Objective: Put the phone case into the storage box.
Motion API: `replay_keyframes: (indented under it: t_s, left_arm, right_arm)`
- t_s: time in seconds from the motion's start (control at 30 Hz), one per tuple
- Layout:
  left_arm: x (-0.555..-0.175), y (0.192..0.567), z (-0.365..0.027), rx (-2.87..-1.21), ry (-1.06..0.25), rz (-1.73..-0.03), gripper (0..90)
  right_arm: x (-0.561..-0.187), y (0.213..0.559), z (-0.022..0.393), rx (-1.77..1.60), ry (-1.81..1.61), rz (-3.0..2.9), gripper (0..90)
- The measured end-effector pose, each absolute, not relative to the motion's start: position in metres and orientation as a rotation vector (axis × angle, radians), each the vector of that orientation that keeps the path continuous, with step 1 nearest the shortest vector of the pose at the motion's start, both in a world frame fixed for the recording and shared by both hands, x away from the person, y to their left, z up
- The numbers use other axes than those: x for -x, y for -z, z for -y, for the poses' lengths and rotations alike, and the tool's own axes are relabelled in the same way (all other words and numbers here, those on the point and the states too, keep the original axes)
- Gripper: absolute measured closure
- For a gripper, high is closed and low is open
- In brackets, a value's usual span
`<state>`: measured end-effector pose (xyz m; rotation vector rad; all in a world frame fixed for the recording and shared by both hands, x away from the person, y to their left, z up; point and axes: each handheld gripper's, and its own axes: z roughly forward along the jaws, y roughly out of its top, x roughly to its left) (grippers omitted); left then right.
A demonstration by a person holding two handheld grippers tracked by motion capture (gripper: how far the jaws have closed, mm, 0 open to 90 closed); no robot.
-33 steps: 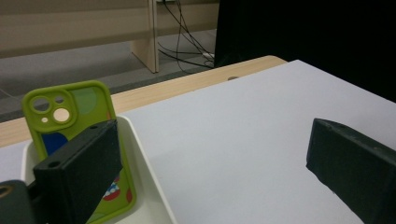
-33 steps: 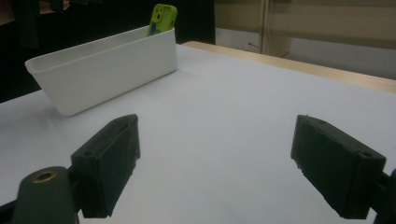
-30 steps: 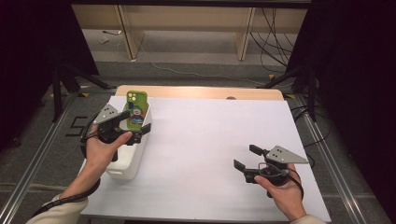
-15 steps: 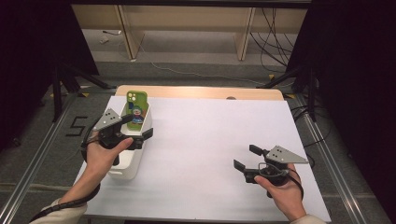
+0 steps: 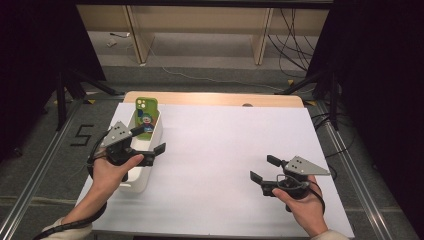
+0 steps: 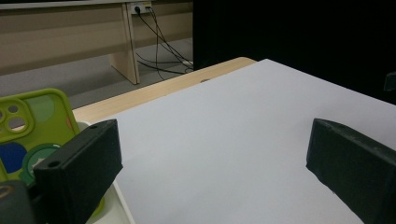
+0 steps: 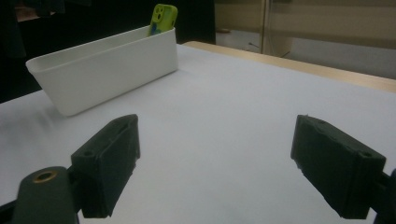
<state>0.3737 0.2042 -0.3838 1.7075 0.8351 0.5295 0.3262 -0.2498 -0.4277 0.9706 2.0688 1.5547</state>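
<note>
Green phone case [image 5: 146, 116] upright at bin's [image 5: 150, 165] far end, just beyond left claw [image 5: 148, 141], wide open, empty.

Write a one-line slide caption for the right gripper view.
Open claw faces a white bin holding an upright green phone case.

black grippers [image 5: 150, 140], grey plates — seemingly pale sleeves

Wooden table under a white sheet

The light wooden table [image 5: 210, 98] is covered almost wholly by a white paper sheet [image 5: 225, 150]; a white oblong plastic bin [image 5: 145, 170] stands on the sheet near its left edge, its length running front to back.
</note>
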Motion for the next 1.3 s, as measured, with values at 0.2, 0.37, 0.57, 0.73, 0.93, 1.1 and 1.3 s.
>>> replay_keyframes:
  t_s: [0.2,0.37,0.57,0.73,0.93,1.1,1.3]
  left_arm:
    - [-0.37,0.386,-0.204,-1.706,-0.524,-0.812,2.6]
    - [-0.367,0.388,-0.203,-1.707,-0.516,-0.783,2.6]
    - [-0.362,0.392,-0.202,-1.723,-0.503,-0.747,2.5]
    - [-0.358,0.395,-0.201,-1.73,-0.487,-0.727,1.9]
    - [-0.354,0.399,-0.199,-1.744,-0.476,-0.695,0.0]
    - [-0.35,0.401,-0.2,-1.736,-0.478,-0.685,0.0]
    - [-0.346,0.403,-0.199,-1.726,-0.485,-0.682,0.0]
  right_arm:
    - [-0.326,0.428,0.25,-0.971,-1.555,-2.069,16.4]
    - [-0.326,0.428,0.25,-0.969,-1.557,-2.07,16.4]
    - [-0.326,0.427,0.25,-0.967,-1.557,-2.073,16.4]
    - [-0.326,0.427,0.25,-0.962,-1.558,-2.077,16.5]
    - [-0.326,0.427,0.249,-0.961,-1.557,-2.079,16.5]
    - [-0.325,0.427,0.249,-0.96,-1.558,-2.079,16.5]
    - [-0.326,0.427,0.249,-0.955,-1.557,-2.077,16.5]
